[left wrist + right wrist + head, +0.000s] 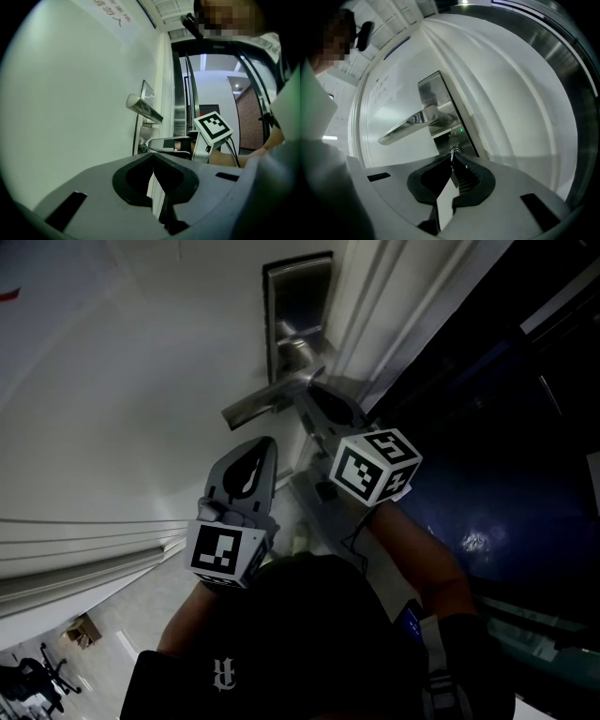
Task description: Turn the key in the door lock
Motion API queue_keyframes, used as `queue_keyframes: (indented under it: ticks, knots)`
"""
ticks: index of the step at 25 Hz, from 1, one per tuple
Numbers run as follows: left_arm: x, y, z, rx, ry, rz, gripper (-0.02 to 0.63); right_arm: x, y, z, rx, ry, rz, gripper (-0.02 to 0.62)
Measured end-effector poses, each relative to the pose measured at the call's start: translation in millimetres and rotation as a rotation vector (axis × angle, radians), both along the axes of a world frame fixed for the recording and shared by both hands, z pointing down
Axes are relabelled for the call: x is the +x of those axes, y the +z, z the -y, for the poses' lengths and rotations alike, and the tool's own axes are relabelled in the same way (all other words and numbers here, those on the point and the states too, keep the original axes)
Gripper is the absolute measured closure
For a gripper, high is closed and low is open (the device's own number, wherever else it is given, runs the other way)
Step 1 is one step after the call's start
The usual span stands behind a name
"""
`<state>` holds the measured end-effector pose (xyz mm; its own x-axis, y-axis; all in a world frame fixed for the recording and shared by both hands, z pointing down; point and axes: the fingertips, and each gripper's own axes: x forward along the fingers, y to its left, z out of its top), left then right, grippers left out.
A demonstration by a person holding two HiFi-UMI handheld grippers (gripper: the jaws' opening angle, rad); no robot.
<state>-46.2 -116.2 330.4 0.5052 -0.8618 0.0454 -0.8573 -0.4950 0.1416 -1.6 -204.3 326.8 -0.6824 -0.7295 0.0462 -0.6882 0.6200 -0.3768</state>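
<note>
A steel lock plate [298, 306] on the white door [131, 381] carries a lever handle [272, 395] that points left. Below the handle, my right gripper [313, 397] reaches the lock. In the right gripper view its jaws [453, 158] are shut on the small metal key [453, 151], which sits in the keyhole under the handle [408, 125]. My left gripper [265, 444] hangs lower and left, off the door, shut with nothing in it [153, 154]. The left gripper view shows the handle [143, 108] and the right gripper [159, 144] from the side.
The white door frame [394, 306] runs along the door's right edge, with a dark glass area [506, 427] beyond it. The person's head and dark cap [300, 643] fill the bottom of the head view. An office chair [42, 671] stands far below left.
</note>
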Motion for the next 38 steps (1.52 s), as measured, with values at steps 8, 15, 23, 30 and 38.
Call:
queue_keyframes:
  ticks: [8,15,23,30,38]
  knots:
    - [0.2,1.7,-0.6,-0.001,-0.001,0.002,0.6,2.3,1.2,4.4,-0.248,-0.06,0.375,0.574]
    - [-0.2,3.1,-1.3,-0.008,-0.004,-0.001,0.6,6.2,6.5,7.5,-0.327,-0.07,0.464,0.574]
    - [-0.3,0.3,-1.0,0.012,-0.009,-0.002,0.6,5.9,15.8,7.7,-0.548,-0.094,0.74,0.574]
    - [0.9,-0.2,-2.0,0.009,-0.006,0.0,0.6,4.6,7.3,5.4,-0.512,-0.141,0.784,0.568]
    - [4.0,-0.9,-4.8,0.02,0.0,0.002,0.6,23.9,-2.7,-10.0,-0.381,-0.16,0.536,0.52]
